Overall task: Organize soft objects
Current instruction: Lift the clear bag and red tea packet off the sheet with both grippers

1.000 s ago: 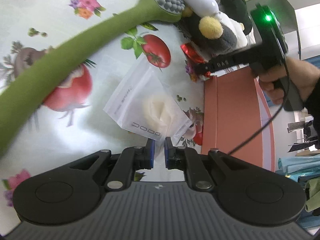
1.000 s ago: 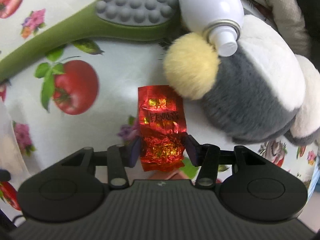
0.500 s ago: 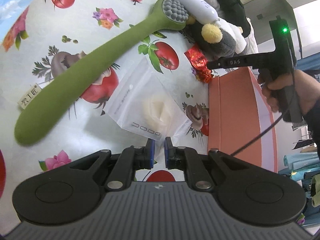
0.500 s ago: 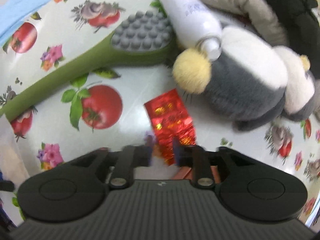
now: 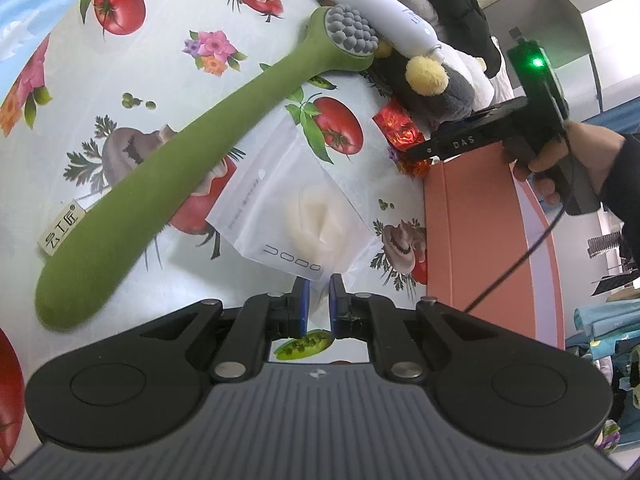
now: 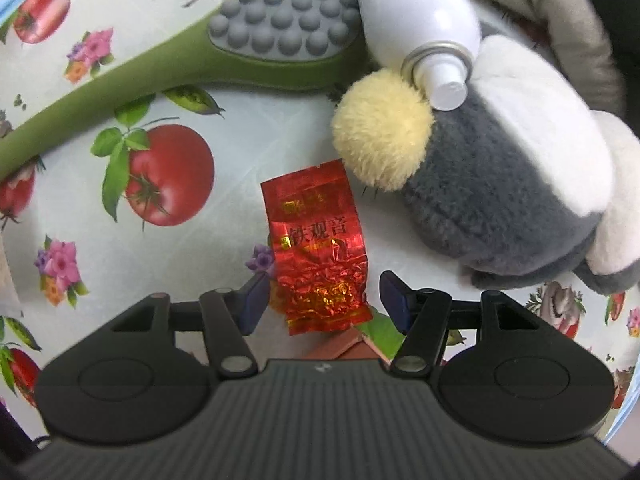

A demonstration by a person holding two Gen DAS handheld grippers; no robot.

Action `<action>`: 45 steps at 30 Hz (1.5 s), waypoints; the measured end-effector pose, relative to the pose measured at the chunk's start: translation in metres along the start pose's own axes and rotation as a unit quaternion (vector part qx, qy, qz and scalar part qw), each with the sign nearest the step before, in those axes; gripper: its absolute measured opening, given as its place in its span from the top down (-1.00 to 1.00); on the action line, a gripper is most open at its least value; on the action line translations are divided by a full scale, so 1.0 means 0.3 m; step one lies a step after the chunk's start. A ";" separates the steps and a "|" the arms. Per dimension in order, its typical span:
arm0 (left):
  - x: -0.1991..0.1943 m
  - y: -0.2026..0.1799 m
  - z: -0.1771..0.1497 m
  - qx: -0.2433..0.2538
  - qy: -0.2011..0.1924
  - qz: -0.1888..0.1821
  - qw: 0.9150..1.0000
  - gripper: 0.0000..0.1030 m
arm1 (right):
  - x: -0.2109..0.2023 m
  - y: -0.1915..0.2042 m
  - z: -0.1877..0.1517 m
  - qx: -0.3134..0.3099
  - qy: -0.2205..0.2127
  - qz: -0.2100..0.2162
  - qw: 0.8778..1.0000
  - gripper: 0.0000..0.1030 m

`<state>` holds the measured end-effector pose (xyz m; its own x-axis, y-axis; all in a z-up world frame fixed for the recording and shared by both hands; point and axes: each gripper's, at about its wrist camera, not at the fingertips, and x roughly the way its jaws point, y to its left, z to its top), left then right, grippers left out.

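My left gripper (image 5: 318, 304) is shut on the corner of a white zip bag (image 5: 288, 216) with a pale soft pad inside, which hangs above the tomato-print tablecloth (image 5: 132, 100). A red foil tea packet (image 6: 316, 248) lies on the cloth beside a grey and white plush toy (image 6: 500, 184) with a yellow pom-pom. My right gripper (image 6: 324, 300) points down over the packet and its jaws are opening. The packet's lower end sits between them, and the right pad stands clear of it. In the left wrist view the right gripper (image 5: 414, 152) hovers at the packet (image 5: 398, 128).
A long green massager (image 5: 192, 160) with a grey knobbed head (image 6: 284, 20) lies across the cloth. A white spray bottle (image 6: 416, 12) rests on the plush toy (image 5: 448, 88). An orange box (image 5: 472, 220) stands at the right, and a person's hand (image 5: 560, 156) holds the right gripper.
My right jaws, narrower around the red packet half a second ago, now stand wide. My left gripper has drawn back from the table with the bag, bringing the whole massager into view.
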<state>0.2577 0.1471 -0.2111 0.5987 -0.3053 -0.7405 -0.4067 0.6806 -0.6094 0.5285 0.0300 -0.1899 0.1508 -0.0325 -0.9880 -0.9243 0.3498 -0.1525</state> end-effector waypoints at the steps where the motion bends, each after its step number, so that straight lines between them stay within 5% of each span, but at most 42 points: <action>1: 0.003 0.001 0.001 0.000 0.000 0.001 1.000 0.77 | 0.011 0.001 0.006 -0.004 0.005 0.001 1.000 -0.21; 11: 0.005 0.006 -0.001 0.000 -0.001 0.002 1.000 0.77 | 0.093 -0.008 0.068 0.011 0.060 0.023 0.998 -0.19; 14: -0.006 0.009 -0.004 -0.002 -0.003 0.002 1.000 0.77 | 0.089 0.003 0.066 0.006 0.062 0.016 0.998 -0.06; 24: -0.070 -0.006 -0.019 0.012 -0.013 0.011 1.000 0.77 | 0.038 0.107 -0.006 -0.004 0.038 -0.028 0.999 -0.07; 38: -0.206 -0.007 -0.094 0.045 -0.025 0.022 0.998 0.77 | -0.136 0.308 -0.187 0.091 -0.051 -0.050 0.993 -0.05; 45: -0.264 -0.022 -0.136 0.073 -0.030 0.030 0.996 0.77 | -0.259 0.354 -0.257 0.154 -0.116 -0.018 0.981 -0.05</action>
<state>0.1849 0.1397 -0.1600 0.6186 -0.2234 -0.7533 -0.3410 0.7874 -0.5135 0.3915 -0.0024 -0.1312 0.2904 0.1505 -0.9450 -0.7724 0.6199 -0.1387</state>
